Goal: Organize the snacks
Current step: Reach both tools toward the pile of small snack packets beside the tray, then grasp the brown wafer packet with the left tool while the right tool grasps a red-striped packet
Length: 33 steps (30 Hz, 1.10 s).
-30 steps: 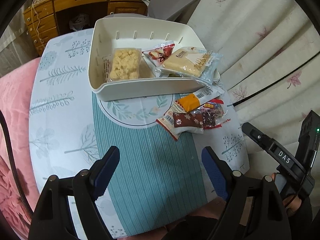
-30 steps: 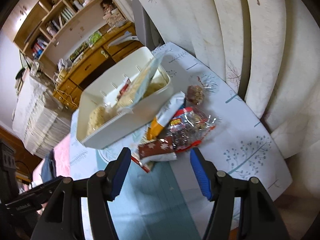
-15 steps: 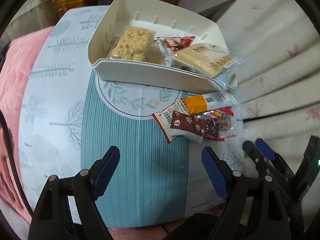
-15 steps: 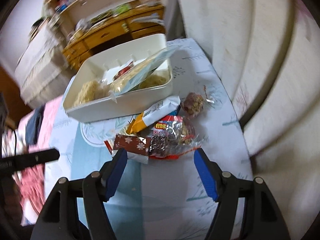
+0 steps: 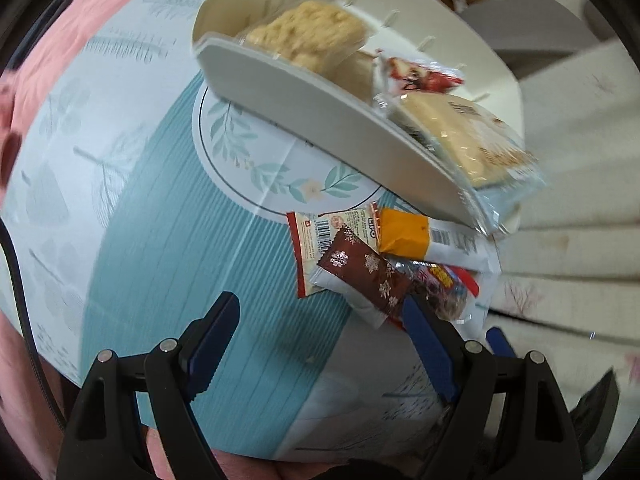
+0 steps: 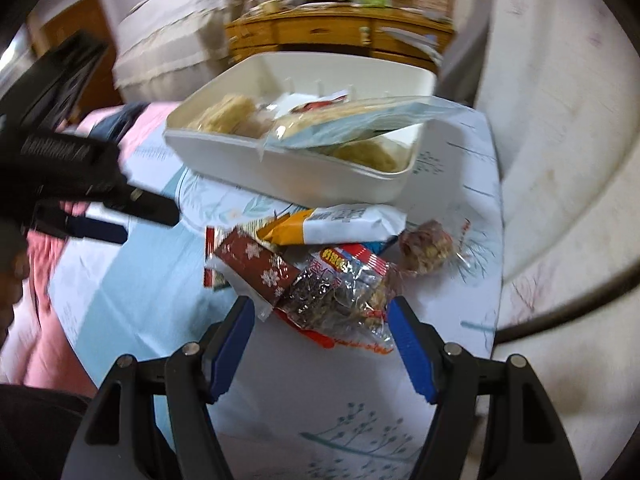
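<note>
A white bin (image 6: 304, 178) is sitting at the far side of a round table (image 6: 320, 400) covered in a teal and leaf-print cloth, its long axis running across the right wrist view, with several snack packets already lying inside. One clear-wrapped pale biscuit pack (image 5: 472, 144) is hanging over the bin's rim at one end. Just in front of the bin a loose pile of snacks is lying on the cloth: a brown snowflake-printed bar (image 6: 260, 270) pointing diagonally from the table's middle toward the table's edge, an orange and white packet (image 6: 340, 224) lying crosswise behind it and touching the bin's wall, a crinkly red and clear packet (image 6: 340, 300) nearest the right gripper, and a small round wrapped sweet (image 6: 426, 250) just beside the pile.

The right gripper (image 6: 320, 356) is pointing steeply down at the pile, its blue-padded jaws having just been opening; they are standing wide on either side of the near end of the red and clear packet without pressing on it. The left gripper (image 5: 320, 344) is tilting down over bare cloth beside the pile, jaws spread wide with nothing between them.

Motion blur is softening both views, so the print on the packets is hard to read, and the packet under the snowflake bar is mostly hidden. The pink bedding (image 5: 80, 32) beyond the table is possibly a quilt.
</note>
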Each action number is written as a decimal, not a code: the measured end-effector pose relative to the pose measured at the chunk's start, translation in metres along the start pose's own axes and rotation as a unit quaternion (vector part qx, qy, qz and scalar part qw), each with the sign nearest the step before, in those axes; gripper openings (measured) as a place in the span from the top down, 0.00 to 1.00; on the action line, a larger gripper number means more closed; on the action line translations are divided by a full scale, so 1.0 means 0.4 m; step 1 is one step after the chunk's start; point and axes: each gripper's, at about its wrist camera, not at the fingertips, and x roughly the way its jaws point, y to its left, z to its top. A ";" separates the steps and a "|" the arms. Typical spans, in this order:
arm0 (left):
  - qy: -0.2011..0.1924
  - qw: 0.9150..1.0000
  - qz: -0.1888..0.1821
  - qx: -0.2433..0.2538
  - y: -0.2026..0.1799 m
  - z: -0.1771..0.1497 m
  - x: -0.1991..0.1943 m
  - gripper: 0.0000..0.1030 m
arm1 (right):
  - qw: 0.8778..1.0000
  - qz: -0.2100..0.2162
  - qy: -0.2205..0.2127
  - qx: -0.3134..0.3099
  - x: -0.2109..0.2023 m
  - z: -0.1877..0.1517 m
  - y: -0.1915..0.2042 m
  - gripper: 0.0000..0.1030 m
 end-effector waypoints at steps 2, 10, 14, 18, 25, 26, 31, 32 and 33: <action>0.006 1.000 0.004 -0.023 -0.001 0.000 0.023 0.20 | 0.999 0.000 0.000 -0.036 0.014 -0.006 0.006 0.32; 0.055 0.993 0.009 -0.108 -0.001 0.005 0.135 0.20 | 0.987 -0.003 -0.010 -0.158 0.066 -0.030 0.036 0.32; 0.069 0.988 0.012 -0.138 0.000 0.005 0.173 0.22 | 0.978 -0.008 -0.017 -0.208 0.086 -0.041 0.046 0.33; 0.075 0.985 0.016 -0.154 -0.007 0.008 0.201 0.24 | 0.970 -0.003 -0.028 -0.241 0.094 -0.049 0.052 0.33; 0.087 0.980 0.024 -0.175 -0.016 0.019 0.245 0.30 | 0.951 0.012 -0.038 -0.306 0.112 -0.070 0.081 0.33; 0.087 0.980 0.025 -0.176 -0.020 0.023 0.250 0.30 | 0.950 0.013 -0.036 -0.311 0.118 -0.072 0.084 0.33; 0.082 0.979 0.032 -0.184 -0.027 0.036 0.258 0.30 | 0.951 0.020 -0.029 -0.308 0.132 -0.068 0.084 0.33; 0.081 0.979 0.035 -0.182 -0.036 0.037 0.260 0.31 | 0.952 0.026 -0.025 -0.304 0.135 -0.066 0.081 0.33; 0.079 0.980 0.037 -0.181 -0.042 0.037 0.262 0.31 | 0.952 0.029 -0.023 -0.302 0.138 -0.066 0.080 0.33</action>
